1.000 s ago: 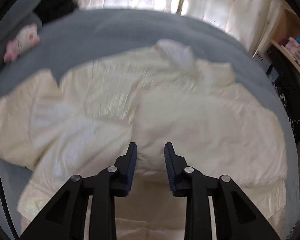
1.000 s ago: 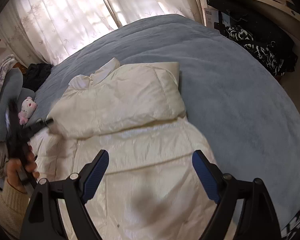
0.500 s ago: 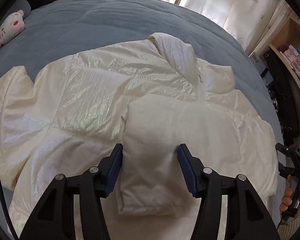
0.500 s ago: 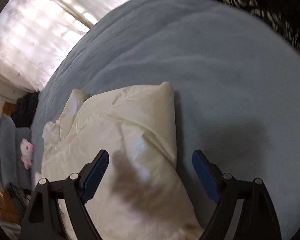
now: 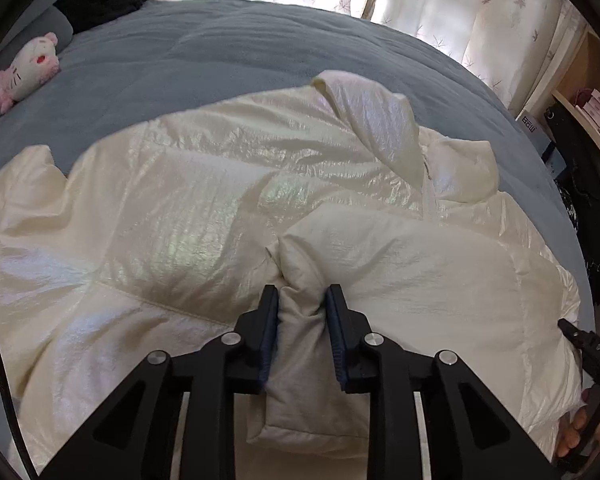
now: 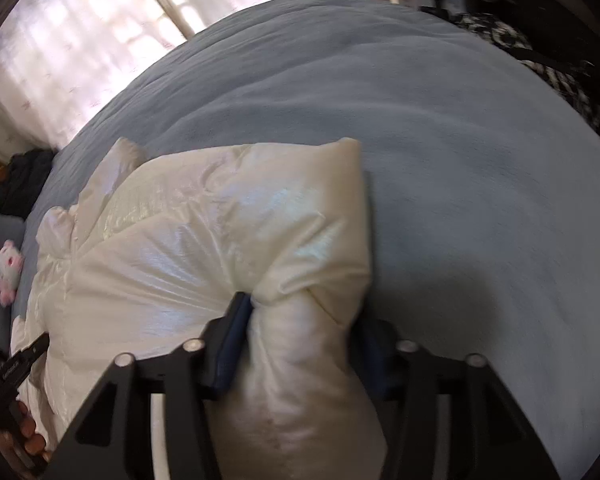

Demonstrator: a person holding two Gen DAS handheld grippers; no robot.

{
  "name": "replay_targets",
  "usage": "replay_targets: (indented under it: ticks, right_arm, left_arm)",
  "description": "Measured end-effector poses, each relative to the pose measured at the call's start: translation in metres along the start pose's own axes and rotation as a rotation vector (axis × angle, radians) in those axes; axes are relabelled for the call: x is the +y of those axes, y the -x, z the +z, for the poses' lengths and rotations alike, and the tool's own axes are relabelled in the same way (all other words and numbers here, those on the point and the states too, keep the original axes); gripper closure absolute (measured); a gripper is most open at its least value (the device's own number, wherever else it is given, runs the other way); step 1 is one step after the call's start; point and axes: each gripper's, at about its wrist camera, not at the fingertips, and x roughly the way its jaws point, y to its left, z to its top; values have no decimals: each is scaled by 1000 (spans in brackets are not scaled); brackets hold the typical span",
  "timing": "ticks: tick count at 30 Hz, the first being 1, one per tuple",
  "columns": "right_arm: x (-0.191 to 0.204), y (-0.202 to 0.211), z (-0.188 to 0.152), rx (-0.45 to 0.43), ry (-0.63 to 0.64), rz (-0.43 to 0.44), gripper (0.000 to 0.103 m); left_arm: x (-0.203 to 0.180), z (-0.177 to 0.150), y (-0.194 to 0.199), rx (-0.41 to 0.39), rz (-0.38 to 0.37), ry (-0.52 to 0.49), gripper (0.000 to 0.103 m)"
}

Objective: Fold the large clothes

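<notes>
Left tongs (image 5: 302,322) pinching folded sleeve (image 5: 380,272) of white jacket (image 5: 172,216); right tongs (image 6: 300,344) pinching jacket's bunched edge. Jacket spread ahead of both on bed (image 5: 220,52).

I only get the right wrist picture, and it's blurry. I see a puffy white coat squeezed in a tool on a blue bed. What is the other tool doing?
Observer: The left tool is shut on the sleeve folded across the white puffer jacket.
Visitor: Is the rest of the coat tidy?
Observer: Not yet. Its other sleeve lies spread out toward the side with the toy, and the collar stands up.
Visitor: That pink blob at my edge?
Observer: A white and pink plush cat, lying on the blue bed apart from the jacket.
</notes>
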Motion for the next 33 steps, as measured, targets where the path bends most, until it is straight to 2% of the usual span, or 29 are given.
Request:
replay_targets:
  ticks: [2,5,7,9,11,13,16,17,19,20,23,25,27,28,29,31,33]
  right_arm:
    - [4,15,0,-10,-3,-25,48]
    - [21,54,-8,-109,61,-82,47]
    - [44,78,-21,-171,130,-65,46]
    - [64,85,-30,-172,170,2,46]
    - [97,79,-46,-115,227,110,46]
    - [117,68,-59,-79,277,152,46]
    - [138,37,-81,-26,338,134,46]
    - [142,30,-84,-20,348,120,48]
    - [131,22,-90,-32,355,103,49]
    - [118,22,-89,-40,347,109,54]
    - [79,36,-81,-102,284,47,59]
    - [51,45,-75,-171,233,-60,59]
    - [24,47,-70,-186,165,-149,54]
    - [11,45,-68,-175,118,-147,45]
    - [-3,45,-66,-161,71,-107,42]
    - [-17,42,-66,-138,3,-41,42]
    - [-15,47,-65,-152,3,-49,42]
  left_arm:
    - [-1,0,14,-34,20,-14,78]
    - [0,-3,47,-129,51,-13,77]
    - [-2,-8,63,-154,31,-8,77]
    - [-11,-15,67,-132,-7,-3,77]
    - [-23,-26,60,-80,-48,-15,77]
    - [-34,-35,48,-41,-50,-41,77]
    - [-40,-51,22,0,11,-62,77]
    - [-38,-52,18,4,3,-60,77]
    - [-30,-52,13,11,-28,-49,79]
    - [-23,-51,14,12,-47,-39,79]
    - [-16,-48,16,14,-72,-29,79]
    - [-18,-49,17,9,-65,-36,79]
    - [-20,-51,16,0,-43,-50,79]
    - [-22,-52,15,-7,-30,-62,79]
    - [-25,-54,17,-14,-19,-74,79]
    - [-29,-56,22,-22,0,-84,79]
    - [-28,-57,30,-29,10,-80,79]
